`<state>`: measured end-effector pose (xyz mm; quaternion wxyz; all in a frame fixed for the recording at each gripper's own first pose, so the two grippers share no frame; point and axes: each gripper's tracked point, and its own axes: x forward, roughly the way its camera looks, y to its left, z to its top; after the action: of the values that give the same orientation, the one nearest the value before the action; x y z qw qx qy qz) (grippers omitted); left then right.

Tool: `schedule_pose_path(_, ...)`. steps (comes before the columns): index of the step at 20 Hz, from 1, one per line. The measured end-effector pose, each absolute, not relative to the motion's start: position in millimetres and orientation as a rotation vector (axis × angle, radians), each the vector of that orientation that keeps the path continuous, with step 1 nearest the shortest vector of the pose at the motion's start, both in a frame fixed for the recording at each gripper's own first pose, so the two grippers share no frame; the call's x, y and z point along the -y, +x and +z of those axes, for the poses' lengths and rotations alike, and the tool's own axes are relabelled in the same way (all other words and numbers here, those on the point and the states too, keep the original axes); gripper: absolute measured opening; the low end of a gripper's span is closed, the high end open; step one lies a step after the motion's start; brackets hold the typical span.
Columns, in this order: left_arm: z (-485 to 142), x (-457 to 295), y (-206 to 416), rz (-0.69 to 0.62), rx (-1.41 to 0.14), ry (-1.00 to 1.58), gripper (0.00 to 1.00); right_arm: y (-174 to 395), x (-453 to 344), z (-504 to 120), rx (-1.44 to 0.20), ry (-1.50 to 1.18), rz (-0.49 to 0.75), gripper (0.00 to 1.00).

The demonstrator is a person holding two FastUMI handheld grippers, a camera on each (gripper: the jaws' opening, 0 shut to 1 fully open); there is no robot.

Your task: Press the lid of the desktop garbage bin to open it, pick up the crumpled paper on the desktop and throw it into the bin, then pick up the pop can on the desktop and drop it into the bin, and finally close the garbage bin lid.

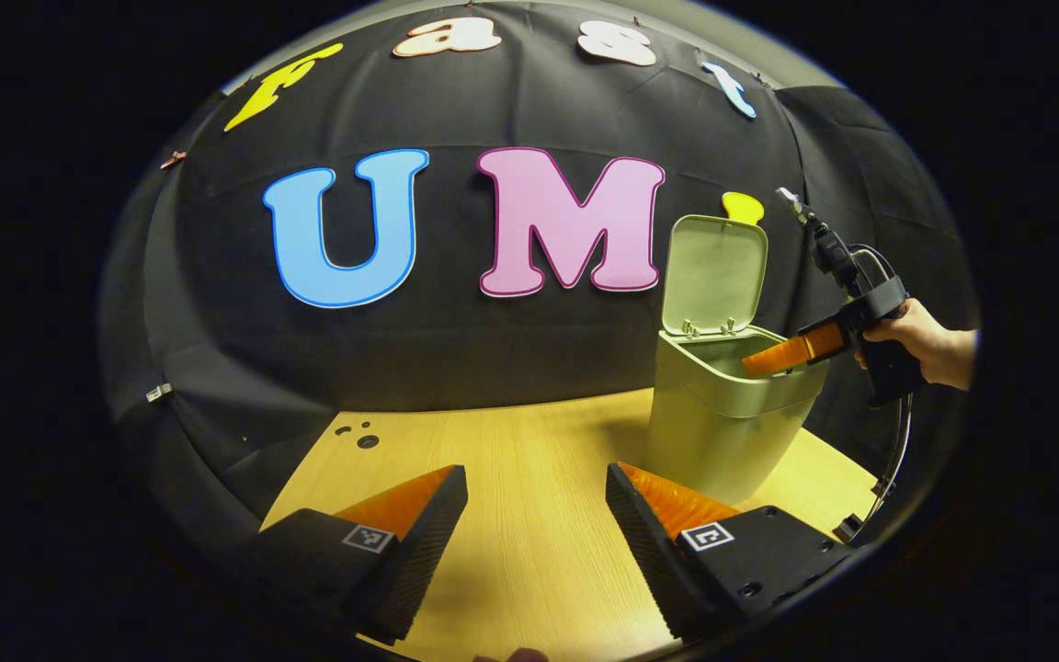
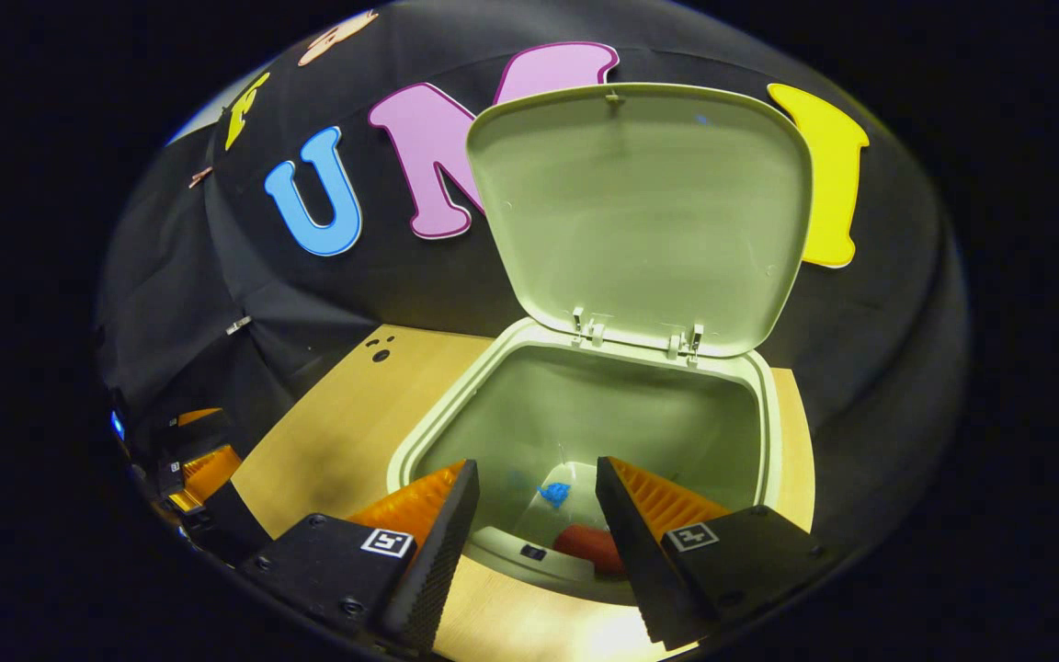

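While the lid (image 1: 714, 272) stands upright:
Left gripper view: left gripper (image 1: 537, 496) spread, empty, above the desk (image 1: 529, 552); bin (image 1: 723, 418) ahead-right; right gripper (image 1: 773, 359) over its mouth.
Right gripper view: right gripper (image 2: 537, 492) released above the open bin (image 2: 773, 432); red can (image 2: 589, 544) and paper (image 2: 557, 492) lie inside, below its fingers.

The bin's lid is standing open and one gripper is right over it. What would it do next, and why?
Probably lift the right gripper back and tip the upright lid shut. Its jaws stand open and empty above the garbage bin, and a red thing, likely the pop can, lies inside beside something pale.
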<state>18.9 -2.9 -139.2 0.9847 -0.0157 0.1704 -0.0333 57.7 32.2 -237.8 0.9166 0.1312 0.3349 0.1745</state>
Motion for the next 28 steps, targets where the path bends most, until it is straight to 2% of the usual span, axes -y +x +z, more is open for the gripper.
schedule_pose_path(8,-139.0,4.4,18.1,-0.071,-0.341,-0.031,0.98,46.9,-15.5,-204.3,-0.625,0.283,0.331,0.86)
schedule_pose_path(11,-138.0,6.3,18.6,-0.078,-0.339,-0.03,0.98,45.7,-6.7,-186.6,-0.589,0.286,0.314,0.93)
schedule_pose_path(16,-138.0,10.4,19.5,-0.09,-0.335,-0.03,0.97,50.1,2.5,-148.5,-0.512,0.293,0.298,0.95)
schedule_pose_path(28,-139.0,16.5,15.2,-0.103,-0.333,-0.036,0.97,100.9,26.7,-39.9,-0.27,0.328,0.242,0.96)
